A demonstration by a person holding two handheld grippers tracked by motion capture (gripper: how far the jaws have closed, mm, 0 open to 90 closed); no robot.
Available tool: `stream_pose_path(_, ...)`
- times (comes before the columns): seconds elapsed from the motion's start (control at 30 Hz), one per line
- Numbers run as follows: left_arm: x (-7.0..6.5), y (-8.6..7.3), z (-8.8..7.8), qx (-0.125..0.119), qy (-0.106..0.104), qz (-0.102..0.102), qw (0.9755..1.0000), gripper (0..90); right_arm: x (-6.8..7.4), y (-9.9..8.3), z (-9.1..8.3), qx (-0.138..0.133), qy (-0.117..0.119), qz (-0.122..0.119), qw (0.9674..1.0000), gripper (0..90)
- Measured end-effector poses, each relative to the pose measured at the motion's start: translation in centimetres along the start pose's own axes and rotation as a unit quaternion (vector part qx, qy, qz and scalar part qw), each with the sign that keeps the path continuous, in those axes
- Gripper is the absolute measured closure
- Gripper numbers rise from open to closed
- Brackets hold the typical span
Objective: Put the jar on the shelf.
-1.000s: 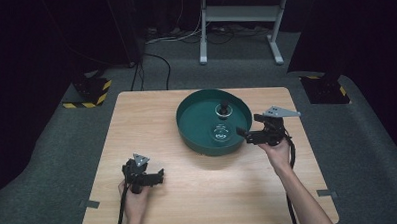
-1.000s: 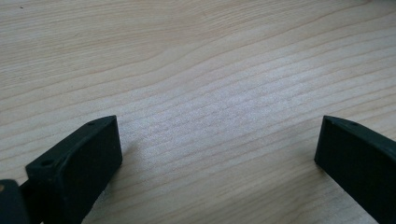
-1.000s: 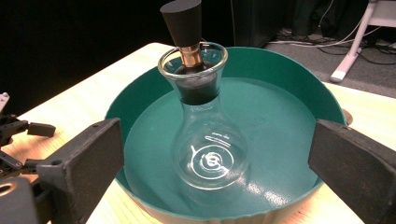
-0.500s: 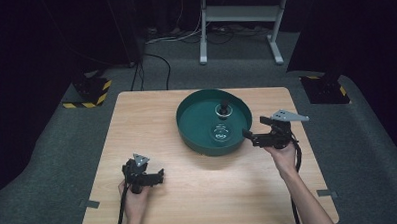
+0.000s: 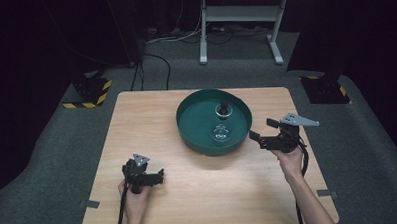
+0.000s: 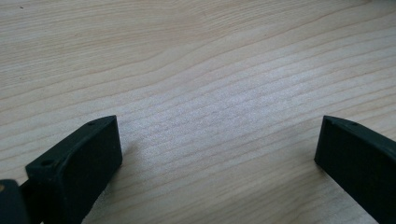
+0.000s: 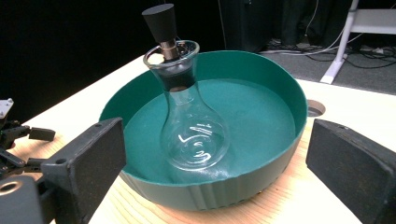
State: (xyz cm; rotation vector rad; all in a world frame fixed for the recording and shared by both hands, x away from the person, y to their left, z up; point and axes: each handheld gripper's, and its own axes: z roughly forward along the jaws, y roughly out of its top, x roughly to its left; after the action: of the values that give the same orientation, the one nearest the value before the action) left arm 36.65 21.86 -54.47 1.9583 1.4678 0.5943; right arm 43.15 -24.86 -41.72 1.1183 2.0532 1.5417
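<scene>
A pale wooden table [image 5: 137,124] stands on grey carpet [image 5: 53,162]. Two bits of grey tape [image 5: 91,204] mark the floor at its near corners. Beyond it stands a white metal frame [image 5: 240,13] with cables [image 5: 157,68] trailing past. Black blocks edged in yellow-and-black stripes [image 5: 88,93] sit at both far corners, perhaps stand bases.

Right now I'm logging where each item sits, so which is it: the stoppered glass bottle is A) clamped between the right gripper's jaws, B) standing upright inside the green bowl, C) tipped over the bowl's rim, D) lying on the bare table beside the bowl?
B: the glass bottle stands upright on the floor of the green bowl, while the right gripper is open beside the bowl, its jaws apart and empty.
</scene>
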Motion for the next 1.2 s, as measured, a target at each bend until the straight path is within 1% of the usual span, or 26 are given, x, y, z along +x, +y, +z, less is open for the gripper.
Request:
stream_pose_path(0.13, 0.0, 0.0, 0.0, 0.000, 0.000, 0.000, 1.0000, 0.8, -0.2, -0.3, -0.5, -0.004, -0.002, 0.002, 1.0000, 5.0)
stream_pose_path(0.57, 0.0, 0.0, 0.0, 0.000, 0.000, 0.000, 1.0000, 0.9, -0.8, -1.2, -1.7, -0.003, -0.010, 0.003, 0.9999, 5.5)
stream_pose_path(0.83, 0.0, 0.0, 0.0, 0.000, 0.000, 0.000, 1.0000, 0.9, -1.4, -2.1, -2.6, -0.011, -0.017, 0.018, 0.9996, 5.9)
stream_pose_path(1.2, 0.0, 0.0, 0.0, 0.000, 0.000, 0.000, 1.0000, 0.9, -2.0, -3.7, -3.6, -0.010, -0.023, 0.027, 0.9993, 6.1)
